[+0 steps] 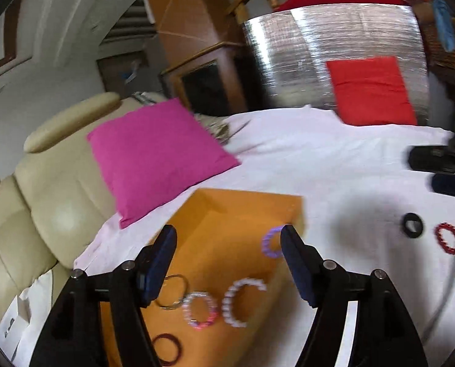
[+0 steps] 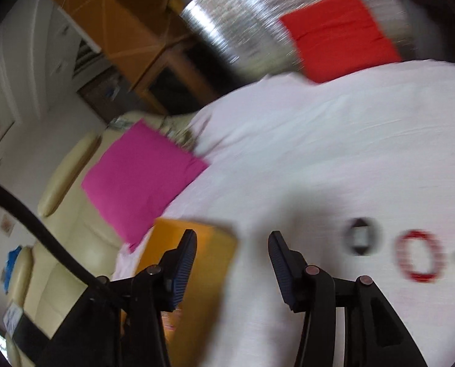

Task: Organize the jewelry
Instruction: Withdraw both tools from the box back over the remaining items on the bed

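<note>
An orange box (image 1: 227, 214) lies open on the white sheet. Inside it lie a purple bead bracelet (image 1: 271, 242), a white bead bracelet (image 1: 242, 301), a pink bead bracelet (image 1: 200, 309), a thin metal bangle (image 1: 173, 292) and a dark red bangle (image 1: 165, 348). My left gripper (image 1: 229, 240) is open and empty above the box. A black ring (image 1: 413, 225) and a red bead bracelet (image 1: 449, 238) lie on the sheet to the right. My right gripper (image 2: 232, 243) is open and empty over the box's (image 2: 193, 275) right edge. The black ring (image 2: 361, 236) and red bracelet (image 2: 419, 255) are to its right.
A pink cushion (image 1: 157, 156) lies behind the box, a red cushion (image 1: 371, 90) at the far side against a silver foil panel (image 1: 319, 52). A cream leather sofa (image 1: 43, 198) borders the sheet on the left. The other gripper's tips (image 1: 441, 168) show at the right edge.
</note>
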Tool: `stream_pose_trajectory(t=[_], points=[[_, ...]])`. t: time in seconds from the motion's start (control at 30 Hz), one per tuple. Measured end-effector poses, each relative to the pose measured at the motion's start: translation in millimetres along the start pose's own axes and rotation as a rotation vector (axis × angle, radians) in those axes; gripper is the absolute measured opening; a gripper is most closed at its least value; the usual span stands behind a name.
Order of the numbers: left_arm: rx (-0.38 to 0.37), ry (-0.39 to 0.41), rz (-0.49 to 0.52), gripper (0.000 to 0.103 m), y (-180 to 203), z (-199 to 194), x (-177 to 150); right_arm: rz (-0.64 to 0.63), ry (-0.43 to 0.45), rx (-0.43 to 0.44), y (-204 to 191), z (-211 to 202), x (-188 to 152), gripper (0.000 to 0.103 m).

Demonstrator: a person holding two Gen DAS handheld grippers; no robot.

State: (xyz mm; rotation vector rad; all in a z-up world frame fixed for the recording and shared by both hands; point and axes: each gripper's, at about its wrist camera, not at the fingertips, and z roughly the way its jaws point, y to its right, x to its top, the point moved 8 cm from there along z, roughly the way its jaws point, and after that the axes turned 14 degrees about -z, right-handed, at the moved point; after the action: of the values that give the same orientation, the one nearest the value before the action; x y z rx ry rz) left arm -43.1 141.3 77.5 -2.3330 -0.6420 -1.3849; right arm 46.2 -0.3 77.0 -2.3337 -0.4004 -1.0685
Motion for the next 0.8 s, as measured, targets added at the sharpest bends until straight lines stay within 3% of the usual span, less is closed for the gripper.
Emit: stream_pose_trajectory(t=[0.1,0.33,0.57,0.8], points=[[-0.018,0.008,0.037,0.071,23.3,-7.5,-3.4,0.064,0.056,-0.113,56.9,-45.7,-11.8,0.053],[-0.058,-0.009,0.111,0.071,76.5,-16.4,-17.1,0.305,0.123,-0.199,151.6,-101.3,-43.6,0.054],[-0.082,-0.040,0.154,0.071,110.7,-16.5,-31.4,0.356,0.114,-0.240,178.5,-126.9,-49.6,0.054],[-0.087,-0.102,0.189,0.071,118.7,-4.2,-45.7,0.352,0.146,-0.261,194.0,-151.0,-48.4,0.054]])
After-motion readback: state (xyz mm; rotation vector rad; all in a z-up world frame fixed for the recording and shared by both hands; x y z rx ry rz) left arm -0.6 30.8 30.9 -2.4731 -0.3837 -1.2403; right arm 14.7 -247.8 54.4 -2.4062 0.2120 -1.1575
